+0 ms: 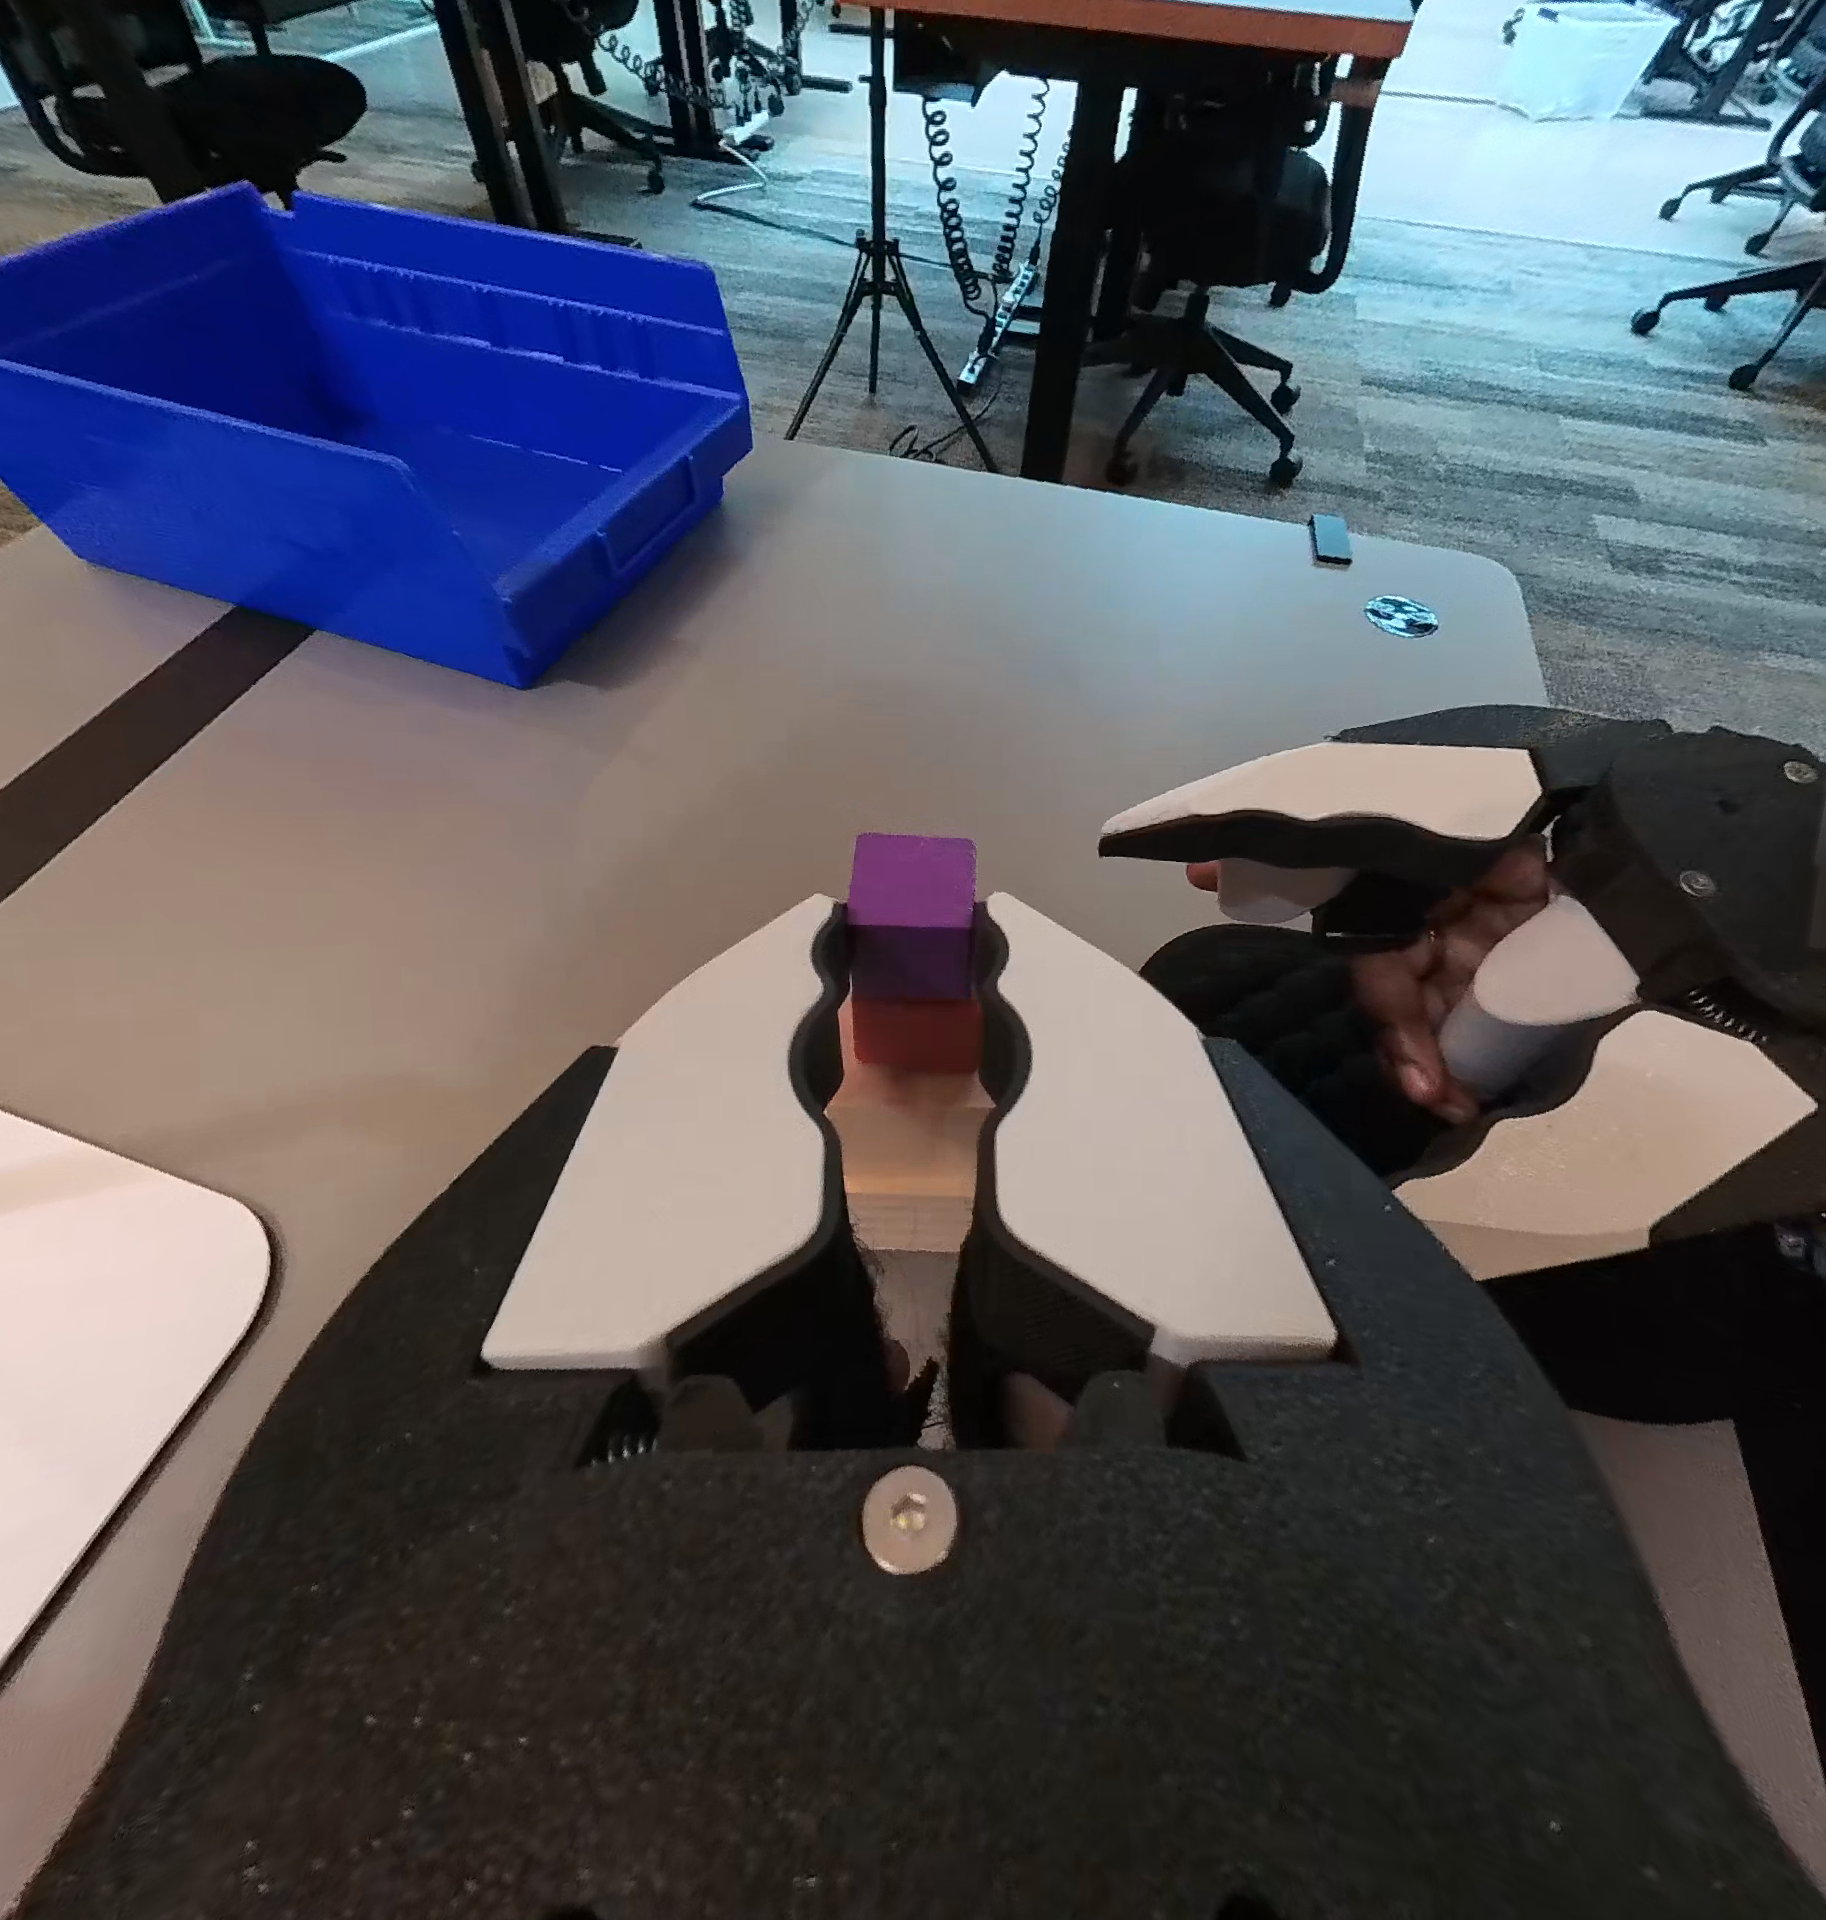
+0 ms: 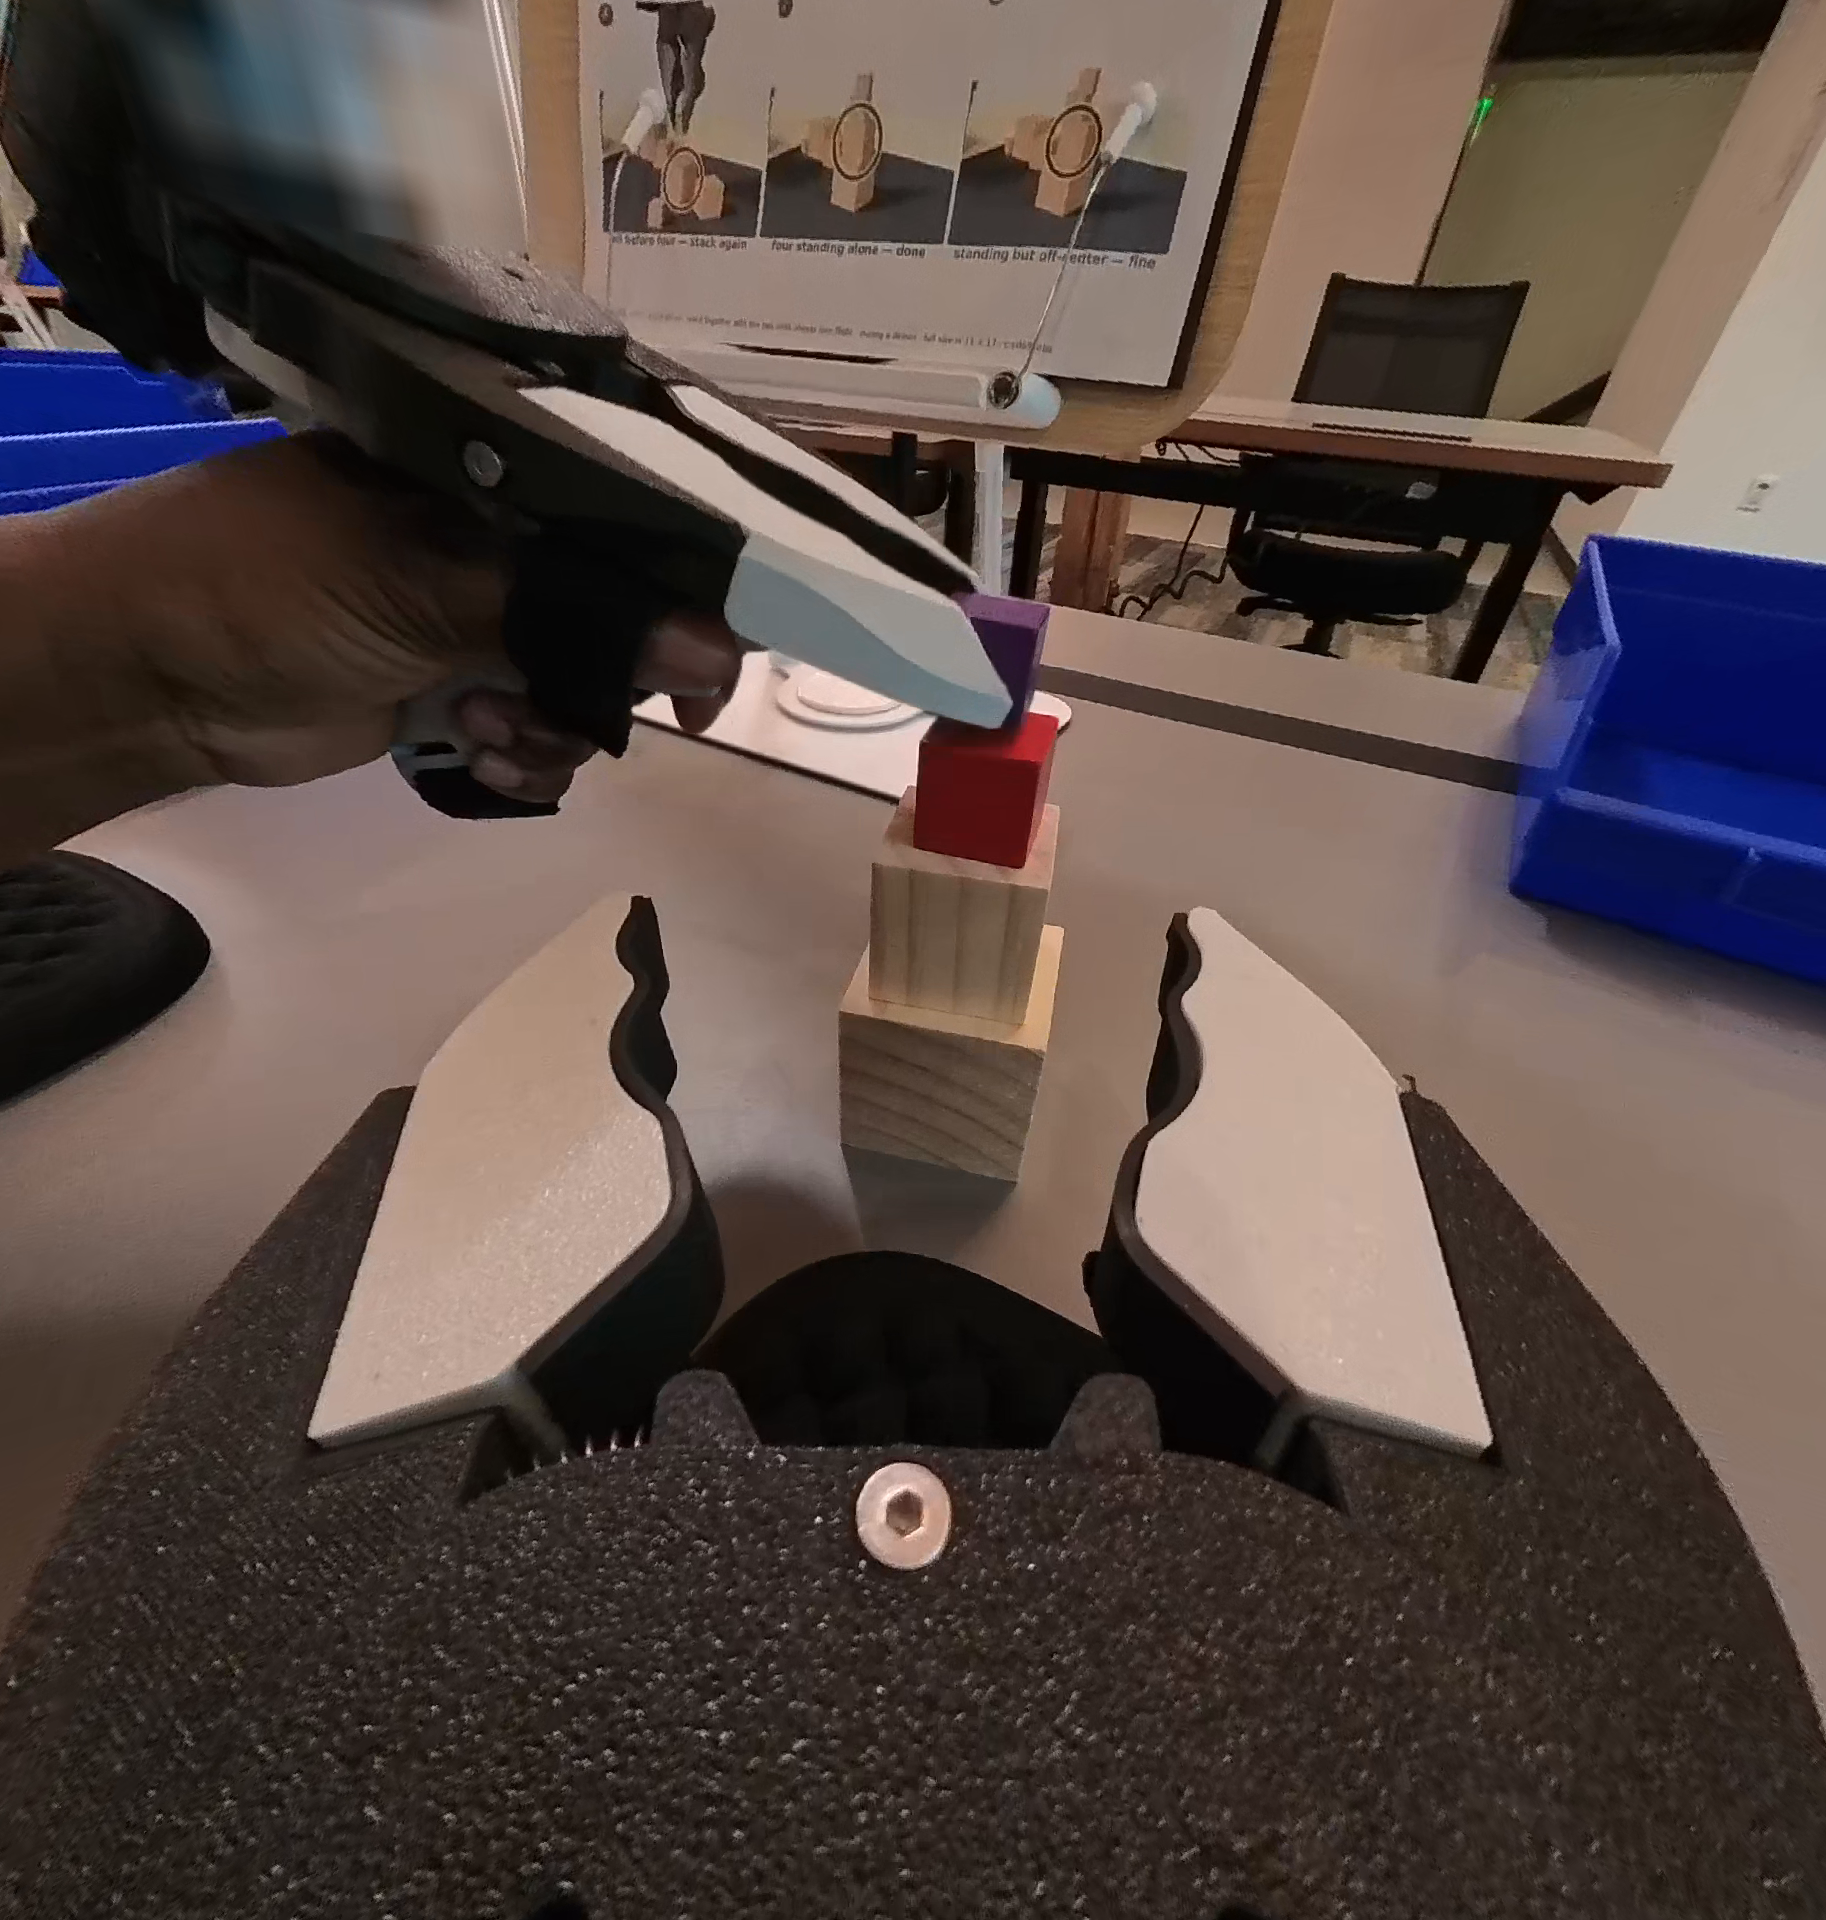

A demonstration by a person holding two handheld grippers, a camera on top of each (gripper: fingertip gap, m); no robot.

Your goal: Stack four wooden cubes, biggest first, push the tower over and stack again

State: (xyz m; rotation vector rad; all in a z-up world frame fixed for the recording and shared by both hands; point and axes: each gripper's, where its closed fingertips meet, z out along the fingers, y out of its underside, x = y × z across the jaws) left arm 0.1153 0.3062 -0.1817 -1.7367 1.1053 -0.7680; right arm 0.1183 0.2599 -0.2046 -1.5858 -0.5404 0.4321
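My left gripper (image 1: pixel 911 914) is shut on a purple cube (image 1: pixel 911 914), its pads pressed on both sides. It holds the cube on top of a red cube (image 1: pixel 917 1031), which rests on a stack of two pale wooden blocks (image 1: pixel 909 1164). The right wrist view shows the same stack: purple cube (image 2: pixel 1013 644), red cube (image 2: pixel 984 788), upper wooden block (image 2: pixel 959 930), lower wooden block (image 2: pixel 940 1091). The left gripper (image 2: pixel 976 665) comes in from the upper left there. My right gripper (image 2: pixel 914 935) is open and empty, its fingers either side of the stack without touching it. It also shows at the right of the left wrist view (image 1: pixel 1304 935).
A blue bin (image 1: pixel 348 416) stands on the grey table (image 1: pixel 992 644) at the back left, and shows in the right wrist view (image 2: pixel 1709 769). A white board (image 1: pixel 67 1299) lies at the left. A poster board (image 2: pixel 888 156), desks and office chairs stand beyond the table. The gap from one gripper's tips to the other's is roughly 6 centimetres.
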